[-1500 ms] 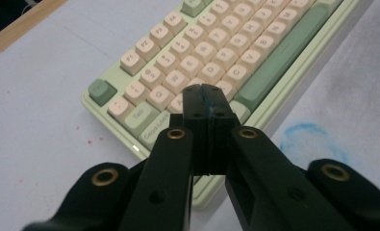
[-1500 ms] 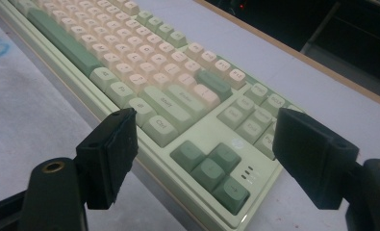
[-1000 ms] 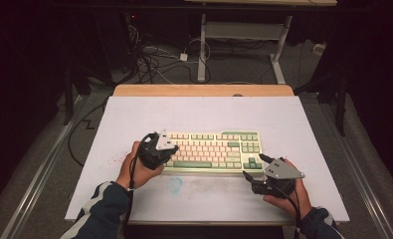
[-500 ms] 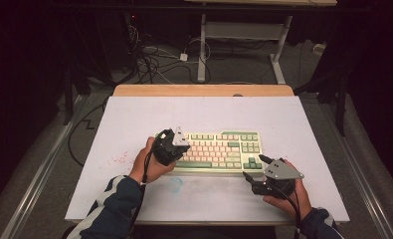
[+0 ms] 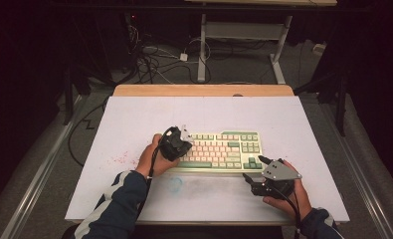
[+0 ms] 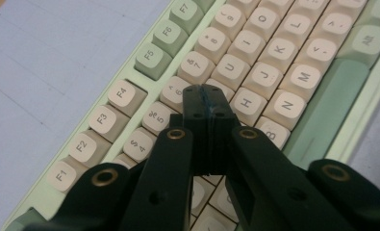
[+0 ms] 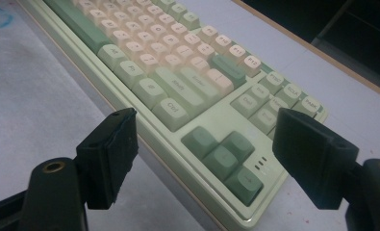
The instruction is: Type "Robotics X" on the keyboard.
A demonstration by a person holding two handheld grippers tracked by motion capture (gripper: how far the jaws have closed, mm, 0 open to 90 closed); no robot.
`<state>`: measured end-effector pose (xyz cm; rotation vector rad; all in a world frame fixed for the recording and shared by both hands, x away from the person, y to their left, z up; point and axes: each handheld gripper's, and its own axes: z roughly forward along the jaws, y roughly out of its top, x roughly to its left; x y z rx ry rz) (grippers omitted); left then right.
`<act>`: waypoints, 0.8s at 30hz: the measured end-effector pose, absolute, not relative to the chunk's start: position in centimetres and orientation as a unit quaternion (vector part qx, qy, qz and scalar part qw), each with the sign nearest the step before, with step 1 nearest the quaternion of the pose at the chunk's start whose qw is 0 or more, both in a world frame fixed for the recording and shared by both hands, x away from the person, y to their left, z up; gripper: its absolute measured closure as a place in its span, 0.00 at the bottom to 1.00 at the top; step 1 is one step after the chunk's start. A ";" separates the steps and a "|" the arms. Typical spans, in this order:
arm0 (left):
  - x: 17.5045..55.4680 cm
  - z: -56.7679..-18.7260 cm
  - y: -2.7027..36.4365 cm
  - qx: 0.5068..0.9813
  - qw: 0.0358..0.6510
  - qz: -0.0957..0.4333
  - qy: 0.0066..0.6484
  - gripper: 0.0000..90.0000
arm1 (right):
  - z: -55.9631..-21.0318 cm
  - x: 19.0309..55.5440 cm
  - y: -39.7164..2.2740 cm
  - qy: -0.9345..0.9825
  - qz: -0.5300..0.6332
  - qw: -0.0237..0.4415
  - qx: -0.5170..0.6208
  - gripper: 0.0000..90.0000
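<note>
Two tongs work at one pale-green keyboard with cream keycaps (image 5: 224, 151), which lies mid-tabletop (image 5: 134, 119). Left tongs (image 6: 206, 103), jaws pressed together and empty, hover over the 6, Y and H keys; judged step: key pressing. Next move: lower the tips squarely onto one cap. Right tongs (image 7: 202, 159), jaws wide, face the keyboard's arrow-key corner.
</note>
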<state>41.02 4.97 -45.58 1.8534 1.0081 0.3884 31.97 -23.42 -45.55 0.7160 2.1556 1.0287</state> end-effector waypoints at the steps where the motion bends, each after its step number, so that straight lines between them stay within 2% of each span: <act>1: 41.1 -45.6 4.9 0.759 0.477 0.158 0.413 0.97 | -45.6 32.0 -23.4 0.820 0.391 0.318 0.272 0.28; 13: 41.5 -46.2 4.6 0.764 0.469 0.158 0.414 0.97 | -45.8 31.9 -23.4 0.824 0.387 0.313 0.270 0.28; 24: 41.1 -45.5 5.0 0.754 0.488 0.162 0.409 0.95 | -45.8 32.0 -23.4 0.826 0.384 0.312 0.269 0.28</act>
